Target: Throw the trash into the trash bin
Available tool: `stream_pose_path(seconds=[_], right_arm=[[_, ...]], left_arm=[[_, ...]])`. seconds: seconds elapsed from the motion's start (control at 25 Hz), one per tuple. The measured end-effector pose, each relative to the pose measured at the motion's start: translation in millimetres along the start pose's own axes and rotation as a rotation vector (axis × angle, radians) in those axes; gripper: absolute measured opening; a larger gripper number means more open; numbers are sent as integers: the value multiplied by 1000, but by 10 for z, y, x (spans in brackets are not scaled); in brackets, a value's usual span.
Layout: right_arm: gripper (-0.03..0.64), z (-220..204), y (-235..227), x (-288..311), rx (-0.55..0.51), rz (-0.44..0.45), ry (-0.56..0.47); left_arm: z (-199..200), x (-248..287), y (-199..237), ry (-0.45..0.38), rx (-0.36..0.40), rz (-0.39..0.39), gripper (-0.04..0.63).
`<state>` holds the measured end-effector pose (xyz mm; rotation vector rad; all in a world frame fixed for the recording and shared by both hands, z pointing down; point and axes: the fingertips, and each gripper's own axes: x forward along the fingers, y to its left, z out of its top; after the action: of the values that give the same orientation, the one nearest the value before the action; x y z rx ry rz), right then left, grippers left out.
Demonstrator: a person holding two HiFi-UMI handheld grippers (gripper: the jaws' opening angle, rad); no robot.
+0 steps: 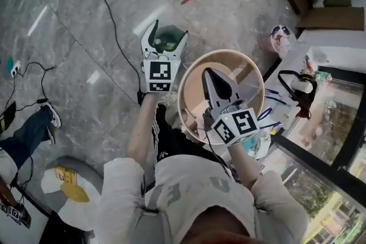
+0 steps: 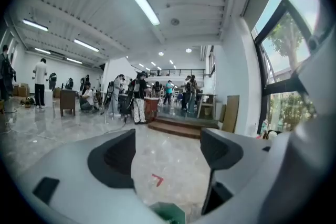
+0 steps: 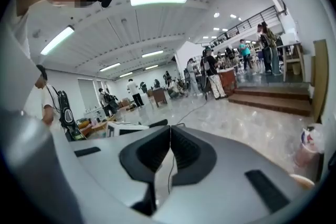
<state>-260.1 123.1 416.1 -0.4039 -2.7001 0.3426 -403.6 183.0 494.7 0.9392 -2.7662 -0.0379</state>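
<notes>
While over the round, smooth-walled tan bin (image 1: pixel 229 53), right gripper (image 1: pixel 209 72) clenched empty, left gripper (image 1: pixel 167 36) splayed wide.

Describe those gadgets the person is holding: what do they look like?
Both have pale grey plastic shells with black inner pads. The left gripper has white-edged jaws, and the right gripper looks dark and tapered from above. Each carries a white cube printed with black square markers. A thin black cable trails from the right one. The person wears a light short-sleeved T-shirt.
</notes>
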Motion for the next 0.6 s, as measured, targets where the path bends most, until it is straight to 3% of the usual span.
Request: stream_pose_path(seconds=[0.12, 0.28, 0.4, 0.48, 0.56, 0.6], right_arm=[[14, 776, 157, -140, -38, -10, -150], [14, 1800, 273, -491, -97, -39, -369], [14, 2361, 288, -950, -111, -66, -501], [14, 2601, 295, -1289, -125, -79, -577], [14, 2804, 275, -1598, -158, -106, -651], [14, 2890, 258, -1736, -178, -125, -686]], left_arm=[[1072, -362, -174, -141, 26, -9, 383], [2480, -812, -617, -321, 89, -84, 380], [3203, -1221, -1121, -392, 130, -155, 367], [3526, -1484, -1478, -436, 159, -187, 254], [3767, -1645, -1794, -494, 200, -205, 14], [3812, -1672, -1930, -504, 226, -222, 11]])
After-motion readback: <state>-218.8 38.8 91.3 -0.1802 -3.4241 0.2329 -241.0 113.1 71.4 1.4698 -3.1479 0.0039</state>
